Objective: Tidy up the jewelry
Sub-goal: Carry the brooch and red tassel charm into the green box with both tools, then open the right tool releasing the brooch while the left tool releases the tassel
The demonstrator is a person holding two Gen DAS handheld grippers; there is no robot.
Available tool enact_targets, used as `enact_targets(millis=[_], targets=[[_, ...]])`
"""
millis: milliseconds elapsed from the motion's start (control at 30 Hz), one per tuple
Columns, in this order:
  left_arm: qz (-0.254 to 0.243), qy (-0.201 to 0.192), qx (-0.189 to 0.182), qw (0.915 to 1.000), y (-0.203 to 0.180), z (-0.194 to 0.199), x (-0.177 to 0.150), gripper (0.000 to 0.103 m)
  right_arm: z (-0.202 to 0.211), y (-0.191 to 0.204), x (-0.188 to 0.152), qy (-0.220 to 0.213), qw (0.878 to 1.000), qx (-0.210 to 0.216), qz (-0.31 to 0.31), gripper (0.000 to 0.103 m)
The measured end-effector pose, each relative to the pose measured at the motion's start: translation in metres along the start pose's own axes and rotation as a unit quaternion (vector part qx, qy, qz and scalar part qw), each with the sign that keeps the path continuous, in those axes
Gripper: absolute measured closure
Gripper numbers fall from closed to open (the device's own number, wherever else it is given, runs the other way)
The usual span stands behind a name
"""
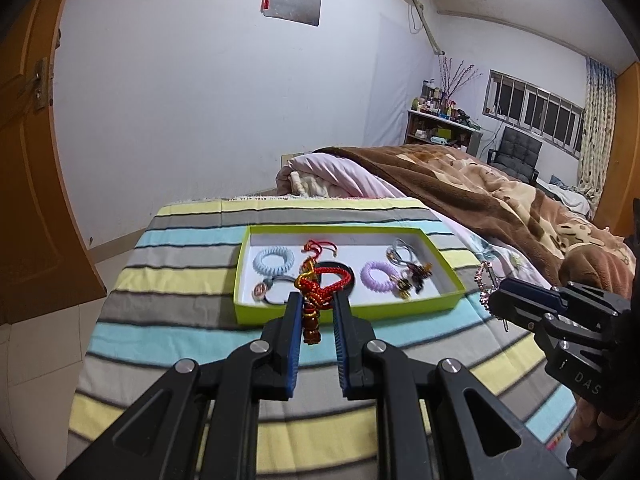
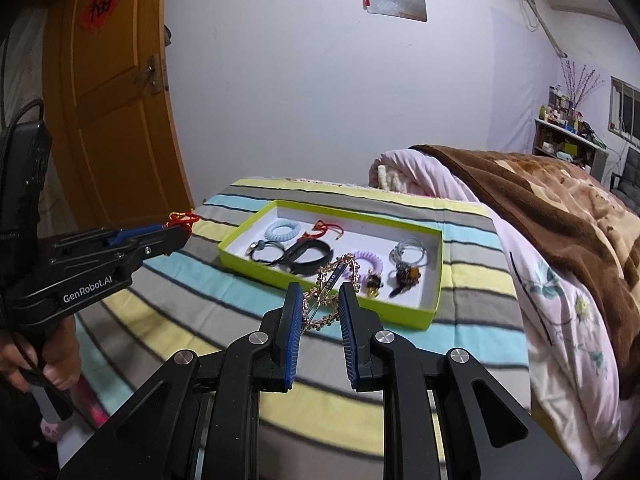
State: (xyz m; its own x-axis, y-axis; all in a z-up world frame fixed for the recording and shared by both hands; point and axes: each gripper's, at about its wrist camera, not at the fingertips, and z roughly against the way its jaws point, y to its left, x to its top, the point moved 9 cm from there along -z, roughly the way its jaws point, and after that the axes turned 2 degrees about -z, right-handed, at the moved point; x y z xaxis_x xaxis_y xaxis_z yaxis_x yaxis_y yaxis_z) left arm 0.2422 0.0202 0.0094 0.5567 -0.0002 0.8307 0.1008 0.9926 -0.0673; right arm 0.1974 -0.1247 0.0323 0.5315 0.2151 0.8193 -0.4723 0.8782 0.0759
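**Both grippers carry a piece toward the green tray**

At the far left stands an orange wooden door (image 2: 116,108). In front of it, the left gripper (image 1: 317,300) has its jaws closed on a red knotted cord charm (image 1: 320,288), whose amber beads hang down between the blue pads while its red loop sticks up above them. The charm is off the bed, held just short of the near wall of the lime-green tray (image 1: 348,312).

The tray sits on the striped bedsheet (image 1: 180,276). Reading across it: a pale blue coil hair tie (image 1: 273,261), a black elastic with a round charm (image 1: 268,290), a second red cord (image 2: 322,229), a black band (image 2: 310,256), a lilac coil hair tie (image 1: 378,276), and clear loops with dark amber pendants (image 2: 406,268).

Further right, the right gripper (image 2: 320,298) has its jaws clamped on a gold rhinestone hair clip (image 2: 326,296), also in the air near the tray's front edge. A brown blanket (image 2: 560,208) lies beyond on the right.

The step appears to be carrying, with both pieces lifted and not yet placed. Next, each gripper likely needs to go forward over the tray wall, find a bare patch of the white floor, lower, and let go without snagging the cord.
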Motion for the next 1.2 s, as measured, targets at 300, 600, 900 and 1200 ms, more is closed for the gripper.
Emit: enact_targets(millis=[300,600,900,1200], targets=[[-0.005,0.017,0.008,0.9998,0.015,-0.059,0.016,0.087,-0.068,-0.027,0.019,0.026,1.0,-0.001,0.003,0.084],[-0.001,0.058,0.02,0.9981,0.029,-0.113,0.012,0.087,-0.146,-0.051,0.027,0.074,0.997,-0.006,-0.002,0.084],[0.004,0.114,0.025,0.9932,0.036,-0.15,-0.008,0.087,-0.188,-0.062,0.018,0.123,0.992,-0.004,-0.017,0.084],[0.015,0.11,0.011,0.9938,0.037,-0.147,-0.006,0.076,-0.183,-0.059,0.022,0.116,0.993,-0.008,-0.013,0.066]])
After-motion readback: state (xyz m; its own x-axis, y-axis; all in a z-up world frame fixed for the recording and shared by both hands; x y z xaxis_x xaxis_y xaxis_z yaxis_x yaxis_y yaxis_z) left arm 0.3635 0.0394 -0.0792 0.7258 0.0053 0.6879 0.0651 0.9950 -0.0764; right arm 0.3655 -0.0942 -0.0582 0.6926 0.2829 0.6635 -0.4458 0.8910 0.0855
